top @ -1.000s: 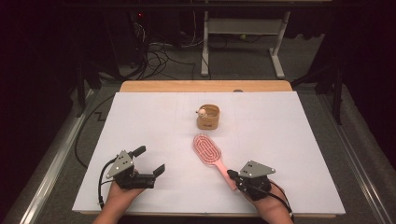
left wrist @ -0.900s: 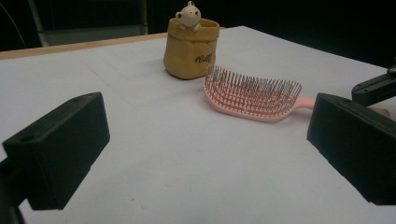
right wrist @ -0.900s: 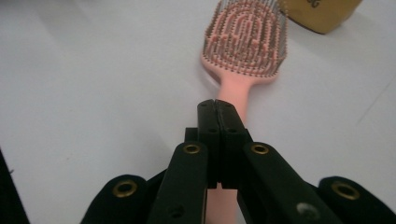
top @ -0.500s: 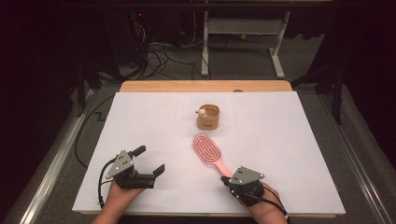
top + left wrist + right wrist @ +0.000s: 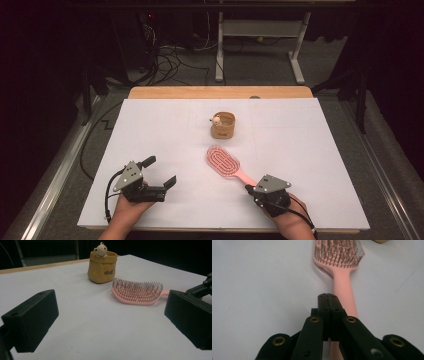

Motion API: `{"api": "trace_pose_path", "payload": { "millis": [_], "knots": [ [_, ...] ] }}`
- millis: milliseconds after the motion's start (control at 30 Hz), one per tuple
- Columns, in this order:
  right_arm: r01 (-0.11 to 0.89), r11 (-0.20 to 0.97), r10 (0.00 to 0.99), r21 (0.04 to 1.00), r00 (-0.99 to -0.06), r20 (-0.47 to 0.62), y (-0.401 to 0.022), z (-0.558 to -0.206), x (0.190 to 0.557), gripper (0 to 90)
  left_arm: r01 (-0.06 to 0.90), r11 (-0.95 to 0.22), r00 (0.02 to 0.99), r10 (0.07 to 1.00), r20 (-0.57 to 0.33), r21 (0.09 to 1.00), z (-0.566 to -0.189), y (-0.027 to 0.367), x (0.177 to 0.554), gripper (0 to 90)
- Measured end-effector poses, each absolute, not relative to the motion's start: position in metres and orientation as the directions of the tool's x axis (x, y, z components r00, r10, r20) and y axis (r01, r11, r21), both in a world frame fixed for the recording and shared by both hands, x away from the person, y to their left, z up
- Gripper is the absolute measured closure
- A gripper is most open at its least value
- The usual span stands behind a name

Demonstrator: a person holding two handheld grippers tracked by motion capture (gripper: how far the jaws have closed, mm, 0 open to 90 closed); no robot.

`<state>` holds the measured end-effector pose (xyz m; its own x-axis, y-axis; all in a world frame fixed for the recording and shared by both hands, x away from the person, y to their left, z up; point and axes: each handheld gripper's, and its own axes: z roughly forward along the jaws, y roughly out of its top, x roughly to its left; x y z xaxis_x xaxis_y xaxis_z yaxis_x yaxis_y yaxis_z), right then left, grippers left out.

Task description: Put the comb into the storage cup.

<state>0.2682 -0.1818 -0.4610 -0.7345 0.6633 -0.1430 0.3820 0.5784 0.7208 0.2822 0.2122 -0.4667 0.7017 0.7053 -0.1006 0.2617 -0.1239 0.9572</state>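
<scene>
A pink hairbrush (image 5: 223, 162) lies bristles up on the white table sheet (image 5: 150, 130), its handle pointing toward the near right. My right gripper (image 5: 248, 188) is at the end of that handle. In the right gripper view its jaws (image 5: 328, 296) are pressed flat together just above the pink handle (image 5: 343, 282), with nothing between them. My left gripper (image 5: 160, 171) rests open at the near left, well apart from the brush (image 5: 136, 291). Its black jaws (image 5: 110, 322) stand wide with only bare sheet between them.
A small tan cup (image 5: 223, 126) with a bear figure on its rim stands behind the brush near the middle of the table; it also appears in the left gripper view (image 5: 102, 266). A wooden table edge (image 5: 220, 92) runs along the back, with cables and a frame beyond.
The right hand has shifted slightly at the brush handle's end. The brush, the cup and the left gripper have kept their places.
</scene>
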Motion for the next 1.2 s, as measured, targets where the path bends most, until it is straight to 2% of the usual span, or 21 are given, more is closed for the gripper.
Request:
{"api": "trace_pose_path", "payload": {
  "millis": [167,367,600,667,700,733,867,900,1000,1133,1200],
  "knots": [
    [0.395,0.566,0.679,0.723,-0.721,-0.138,-0.189,-0.461,0.272,90.0,0.263,-0.126,0.703,0.704,-0.100,0.957,-0.467,0.212,0.282,0.0],
    [0.390,0.512,0.673,0.765,-0.736,-0.076,-0.194,-0.455,0.272,89.3,0.263,-0.127,0.704,0.704,-0.100,0.956,-0.467,0.212,0.282,0.0],
    [0.403,0.447,0.704,0.798,-0.709,-0.036,-0.210,-0.448,0.274,81.8,0.265,-0.126,0.704,0.703,-0.103,0.956,-0.467,0.212,0.283,0.0],
    [0.419,0.429,0.716,0.801,-0.698,-0.019,-0.216,-0.448,0.276,75.0,0.266,-0.126,0.703,0.703,-0.103,0.956,-0.467,0.212,0.283,0.0],
    [0.419,0.429,0.716,0.801,-0.698,-0.019,-0.216,-0.448,0.276,75.0,0.266,-0.126,0.703,0.703,-0.103,0.956,-0.467,0.212,0.283,0.0],
    [0.431,0.414,0.723,0.802,-0.690,-0.003,-0.219,-0.448,0.277,69.6,0.266,-0.127,0.703,0.704,-0.102,0.956,-0.467,0.212,0.283,0.0],
    [0.452,0.390,0.733,0.802,-0.679,0.026,-0.223,-0.448,0.279,58.1,0.269,-0.129,0.703,0.704,-0.103,0.954,-0.467,0.212,0.283,0.0],
    [0.452,0.390,0.733,0.802,-0.679,0.026,-0.223,-0.448,0.279,58.1,0.269,-0.129,0.703,0.704,-0.103,0.954,-0.467,0.212,0.283,0.0],
    [0.466,0.381,0.738,0.798,-0.674,0.041,-0.224,-0.450,0.282,46.4,0.268,-0.128,0.703,0.704,-0.103,0.955,-0.468,0.212,0.283,0.0],
    [0.478,0.369,0.738,0.797,-0.672,0.062,-0.225,-0.451,0.283,39.1,0.269,-0.128,0.701,0.705,-0.103,0.955,-0.468,0.212,0.283,0.0],
    [0.485,0.368,0.743,0.793,-0.667,0.063,-0.225,-0.453,0.284,30.6,0.267,-0.127,0.700,0.707,-0.102,0.955,-0.468,0.212,0.283,0.0]
  ]
}}
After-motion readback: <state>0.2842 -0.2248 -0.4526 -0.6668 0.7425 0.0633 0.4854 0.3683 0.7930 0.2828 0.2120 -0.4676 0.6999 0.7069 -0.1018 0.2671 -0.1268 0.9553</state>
